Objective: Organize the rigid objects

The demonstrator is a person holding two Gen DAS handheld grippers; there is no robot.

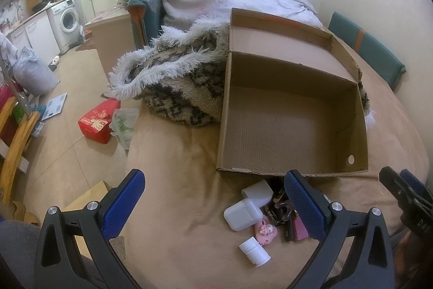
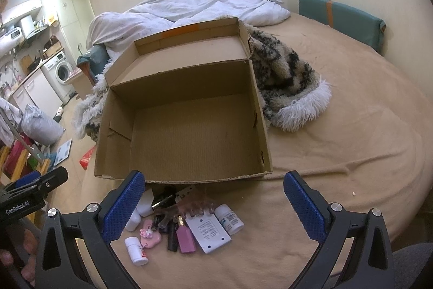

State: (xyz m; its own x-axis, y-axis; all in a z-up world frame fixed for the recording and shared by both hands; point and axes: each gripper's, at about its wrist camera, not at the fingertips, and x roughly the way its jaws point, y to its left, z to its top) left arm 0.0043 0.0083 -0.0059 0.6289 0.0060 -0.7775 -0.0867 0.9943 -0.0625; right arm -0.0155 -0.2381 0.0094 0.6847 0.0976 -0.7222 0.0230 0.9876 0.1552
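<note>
Tan bedsheet (image 2: 338, 153) covers the bed and carries everything noted here. Crumpled white duvet (image 2: 189, 7) lies at the far end. Shaggy black-and-cream blanket with a white fringe (image 2: 286, 89) sits behind and to the right of the box in the right wrist view. Open brown cardboard box (image 2: 189, 126) stands in the middle of the bed, lid flap tipped back on the far side, nothing visible inside it. Small rigid objects lie in a loose cluster on the sheet just in front of the box's near wall, outside it: white rectangular adapter with printed text (image 2: 209, 233), white rounded plastic case (image 1: 242, 214), white pill bottle with a blue label (image 2: 228, 217), small white bottle with a red label (image 2: 136, 251) lying on its side nearest the camera, pink rectangular perfume bottle with a gold cap (image 2: 185, 236), pink heart-shaped trinket (image 2: 150, 235), translucent brown claw hair clip (image 2: 189, 209), and a black cylinder (image 2: 172, 237) beside the perfume bottle. Several of these touch or overlap. Left gripper (image 1: 215, 205) hovers over the near side of the cluster, blue-padded fingers spread wide, holding nothing. Right gripper (image 2: 215, 205) likewise spread wide and unloaded, above the cluster's right part.
</note>
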